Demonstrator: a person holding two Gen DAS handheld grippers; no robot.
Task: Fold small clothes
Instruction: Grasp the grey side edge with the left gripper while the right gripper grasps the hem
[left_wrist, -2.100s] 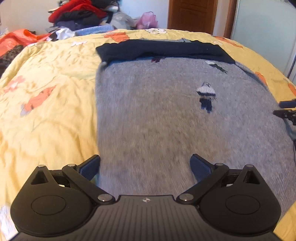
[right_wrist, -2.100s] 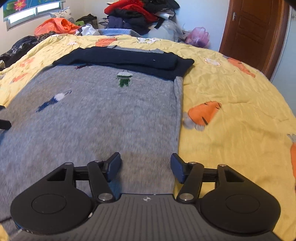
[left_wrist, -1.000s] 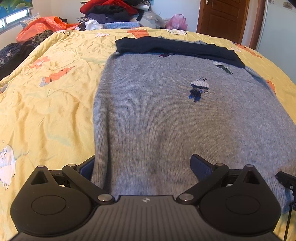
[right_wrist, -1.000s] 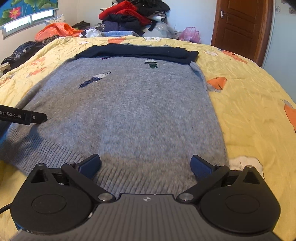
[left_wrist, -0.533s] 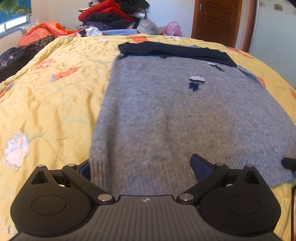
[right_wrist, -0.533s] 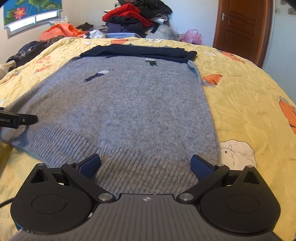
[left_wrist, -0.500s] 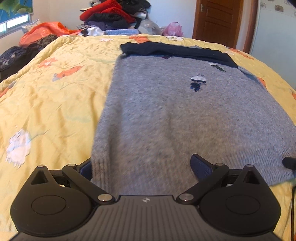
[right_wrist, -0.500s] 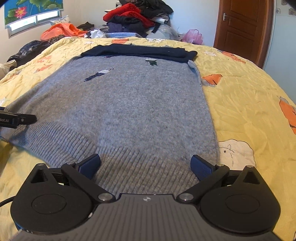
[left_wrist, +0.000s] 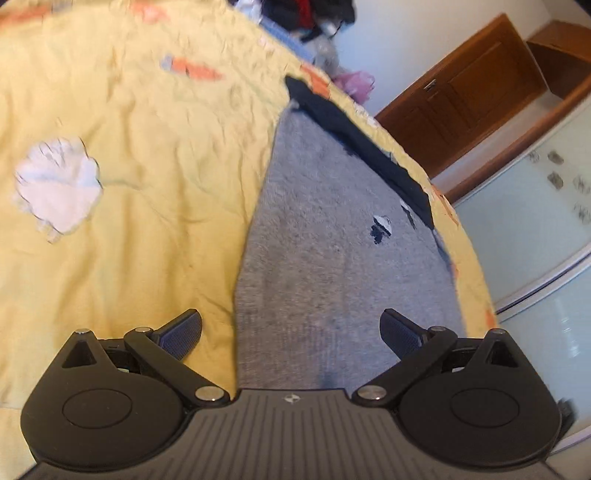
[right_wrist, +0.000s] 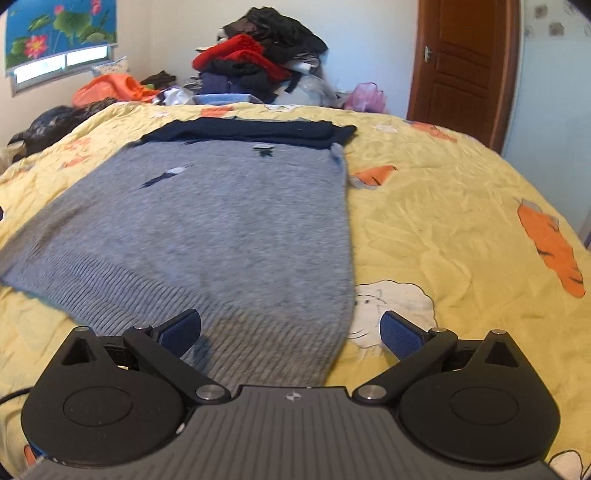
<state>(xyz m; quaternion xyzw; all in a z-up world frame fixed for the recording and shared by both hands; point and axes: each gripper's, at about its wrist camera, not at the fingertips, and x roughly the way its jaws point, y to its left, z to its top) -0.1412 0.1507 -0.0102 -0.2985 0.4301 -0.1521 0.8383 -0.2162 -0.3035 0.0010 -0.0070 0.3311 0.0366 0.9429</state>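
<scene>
**A:** What is laid out, and is anything holding other things?

**B:** There are no containers. A grey knitted sweater (right_wrist: 221, 229) lies flat on a yellow bedspread (right_wrist: 443, 229) printed with orange and white cartoon animals. Its ribbed hem is nearest the cameras. A dark navy band (right_wrist: 258, 131), folded across the far end of the sweater, touches it. Small dark and white motifs dot the grey knit.

**A:** How are the two tools posed?

**B:** The right gripper (right_wrist: 291, 332) is level, low over the hem, with its jaws spread wide and nothing between them. One blue pad (right_wrist: 181, 330) is over the ribbed knit; the other is over a white animal print just beside the sweater's right edge. The left gripper (left_wrist: 291, 334) is rolled sharply, so the bed slants across its view. Its jaws are also spread wide and released. One dark pad (left_wrist: 183, 332) is over bare bedspread, the other over grey knit, so they straddle the sweater's left edge. Whether either tool touches the fabric cannot be told.

**A:** What does one view show that the other lacks?

**B:** The right wrist view shows a heap of red, black and blue clothes (right_wrist: 258, 70) beyond the bed, an orange bag (right_wrist: 107, 88), a lotus picture (right_wrist: 59, 31) above a window, and a brown door (right_wrist: 465, 70). The left wrist view, blurred, shows pale frosted panels (left_wrist: 543, 229) beside the door, and only a sliver of the heap.
</scene>
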